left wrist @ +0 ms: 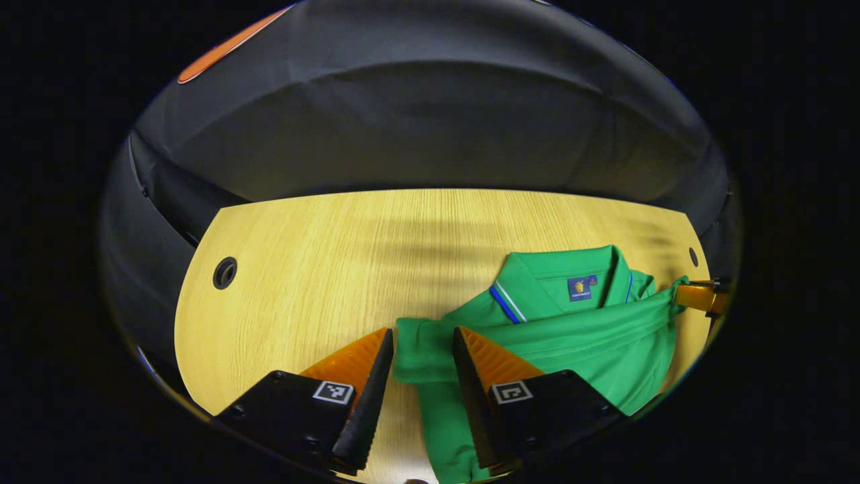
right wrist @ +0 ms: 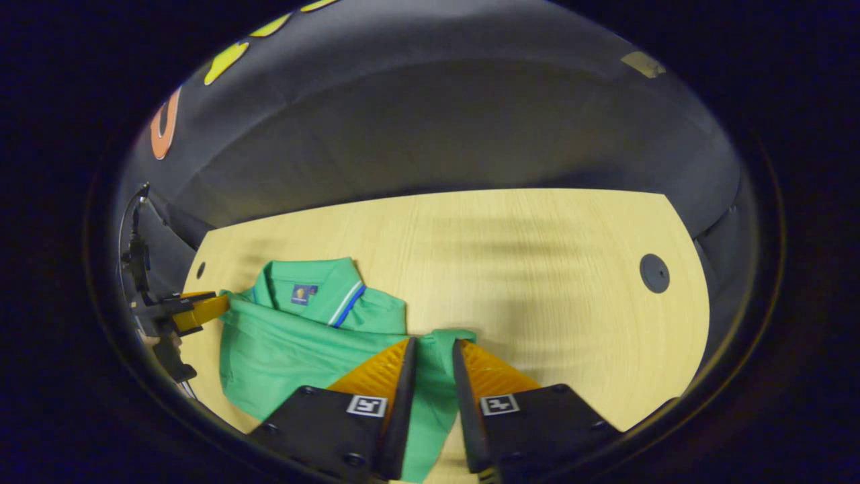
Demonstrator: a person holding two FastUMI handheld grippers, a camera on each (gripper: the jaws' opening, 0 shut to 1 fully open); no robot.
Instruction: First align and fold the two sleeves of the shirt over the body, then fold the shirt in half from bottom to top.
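soft floppy green shirt [left wrist: 571, 336] bunched between each gripper's jaws, left gripper [left wrist: 423, 349] and right gripper [right wrist: 435, 359] both clamped on its folded edge corners.

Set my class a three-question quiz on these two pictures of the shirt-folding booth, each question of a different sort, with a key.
1. True or false: the green shirt lies on a wooden table.
2. Which colours edge the collar? A. red and black. B. blue and white. C. yellow and grey.
3. Fill in: in the right gripper view, the right gripper has ____ cloth between its two fingers.

Key: 1 true; 2 B; 3 green shirt.
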